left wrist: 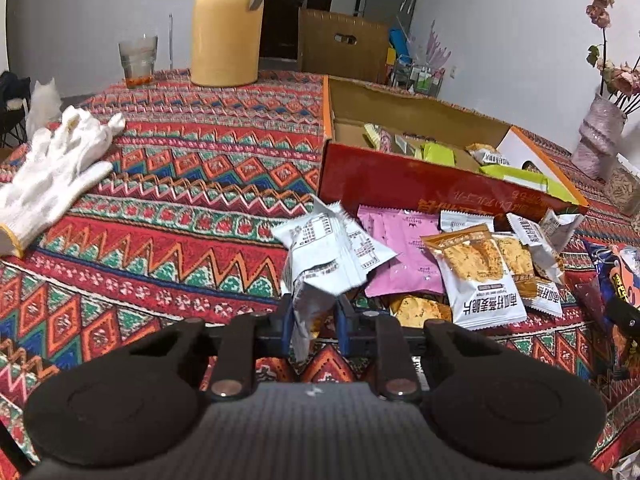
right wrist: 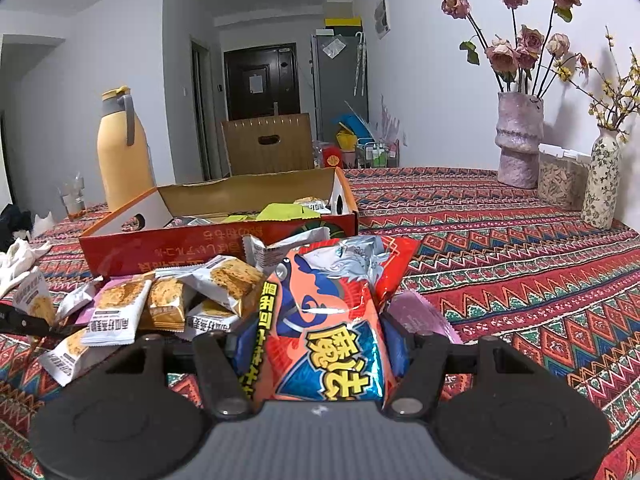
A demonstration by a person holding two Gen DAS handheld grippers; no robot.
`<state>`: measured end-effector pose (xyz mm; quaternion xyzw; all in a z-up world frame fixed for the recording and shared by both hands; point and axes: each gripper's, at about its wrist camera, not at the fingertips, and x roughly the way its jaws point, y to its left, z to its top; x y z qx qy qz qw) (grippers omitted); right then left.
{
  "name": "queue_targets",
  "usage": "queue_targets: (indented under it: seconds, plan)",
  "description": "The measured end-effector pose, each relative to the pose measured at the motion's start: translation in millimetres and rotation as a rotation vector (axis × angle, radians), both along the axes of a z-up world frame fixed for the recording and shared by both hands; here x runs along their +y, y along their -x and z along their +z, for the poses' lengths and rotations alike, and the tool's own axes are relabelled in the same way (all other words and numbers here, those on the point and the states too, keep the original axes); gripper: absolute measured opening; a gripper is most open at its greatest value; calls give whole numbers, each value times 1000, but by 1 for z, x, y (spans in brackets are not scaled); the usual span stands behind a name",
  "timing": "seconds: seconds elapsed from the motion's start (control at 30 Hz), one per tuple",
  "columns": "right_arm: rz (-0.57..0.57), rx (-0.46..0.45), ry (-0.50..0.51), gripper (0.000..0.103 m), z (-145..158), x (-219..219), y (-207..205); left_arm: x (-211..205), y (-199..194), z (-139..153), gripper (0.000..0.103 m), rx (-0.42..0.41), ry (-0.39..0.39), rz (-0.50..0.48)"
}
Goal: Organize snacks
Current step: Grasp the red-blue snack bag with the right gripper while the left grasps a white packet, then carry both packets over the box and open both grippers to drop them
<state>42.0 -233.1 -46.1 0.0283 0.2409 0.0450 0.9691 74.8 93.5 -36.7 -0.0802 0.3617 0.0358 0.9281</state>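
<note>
My left gripper [left wrist: 313, 312] is shut on a crumpled white snack packet [left wrist: 324, 256], which rises off the patterned cloth between its blue pads. Right of it lies a heap of snacks: a pink packet [left wrist: 404, 248] and white-and-orange cracker packets [left wrist: 476, 276]. Behind the heap stands an open red cardboard box [left wrist: 420, 184] with green and white packets inside. My right gripper [right wrist: 316, 344] is shut on a big red-and-blue snack bag [right wrist: 324, 320] that fills the space between its fingers. The same box [right wrist: 216, 248] and cracker packets [right wrist: 160, 304] lie ahead and to its left.
A yellow jug [left wrist: 226, 28] and a glass [left wrist: 138, 60] stand at the far side, white gloves [left wrist: 56, 172] lie at the left. Vases of flowers [right wrist: 518, 140], a patterned vase [right wrist: 600, 184] and a clear container [right wrist: 562, 180] stand along the right wall. A brown carton [right wrist: 268, 144] stands beyond the table.
</note>
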Motion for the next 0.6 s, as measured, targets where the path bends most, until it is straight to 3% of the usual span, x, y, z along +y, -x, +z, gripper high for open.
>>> queue_targets:
  seconds: [0.6]
  plan:
    - [19, -48, 7, 62, 15, 7, 17, -14, 21, 31, 21, -116, -15, -33]
